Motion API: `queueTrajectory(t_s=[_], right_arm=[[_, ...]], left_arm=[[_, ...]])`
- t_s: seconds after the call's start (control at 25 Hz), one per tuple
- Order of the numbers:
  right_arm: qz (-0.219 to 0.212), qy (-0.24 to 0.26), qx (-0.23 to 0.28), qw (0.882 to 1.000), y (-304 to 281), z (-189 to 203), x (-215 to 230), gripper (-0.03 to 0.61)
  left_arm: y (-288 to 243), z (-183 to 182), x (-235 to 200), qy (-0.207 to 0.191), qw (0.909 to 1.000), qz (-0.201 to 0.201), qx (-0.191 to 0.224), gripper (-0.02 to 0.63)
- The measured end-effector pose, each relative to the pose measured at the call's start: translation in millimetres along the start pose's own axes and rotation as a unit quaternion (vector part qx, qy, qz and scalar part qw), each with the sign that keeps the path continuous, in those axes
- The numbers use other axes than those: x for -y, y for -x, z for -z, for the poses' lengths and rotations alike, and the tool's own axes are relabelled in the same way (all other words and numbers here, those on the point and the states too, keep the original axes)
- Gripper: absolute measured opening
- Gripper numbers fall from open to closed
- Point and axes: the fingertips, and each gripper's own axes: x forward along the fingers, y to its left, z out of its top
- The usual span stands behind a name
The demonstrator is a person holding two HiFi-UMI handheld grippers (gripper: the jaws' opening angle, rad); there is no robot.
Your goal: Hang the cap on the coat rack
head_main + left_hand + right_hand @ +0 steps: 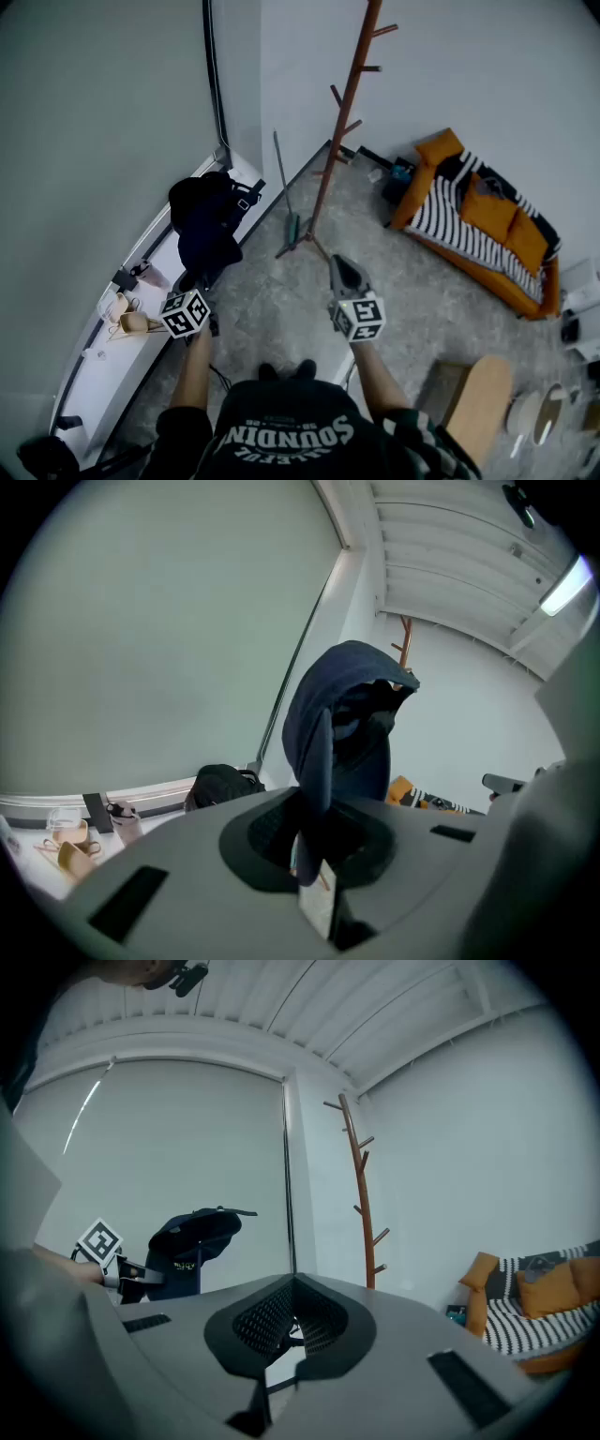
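The person is carrying the cap (pixel 342 705) toward the coat rack (pixel 342 122); the hanging itself is not yet done. To do this step well, the person should raise the left gripper (pixel 312 850) so that the open hollow of the cap is facing a free peg (pixel 382 31). The crown should be lowered over the peg tip, and the jaws should open only when the peg is bearing the weight. The cap should be brought in from the side and slowly, because the thin pole may sway if it is pushed.

The left gripper is clenching the cap. A dark blue strip of the cap is running down between the two pads, and the crown is standing above the fingertips, toward 12 o'clock in the left gripper view. The strip is probably the brim seen edge-on, but the view is too close to be sure. The right gripper (pixel 294 1290) is holding nothing, and its jaws are lying together at the tips.

In the head view the cap is hanging at about 12 o'clock from the left gripper's marker cube. The coat rack is standing at about 2 o'clock from the cap, well apart from it. From the right gripper, the pole is rising at 12 o'clock.
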Motion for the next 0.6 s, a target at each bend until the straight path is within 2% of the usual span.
queueTrajectory(t_s=[0.6], right_arm=[[-0.013,0.002,-0.012,1.0,12.0,-0.7,5.3,-0.002]], left_arm=[[-7.5,0.3,41.1,-0.032,0.9993,0.021,-0.003,0.014]])
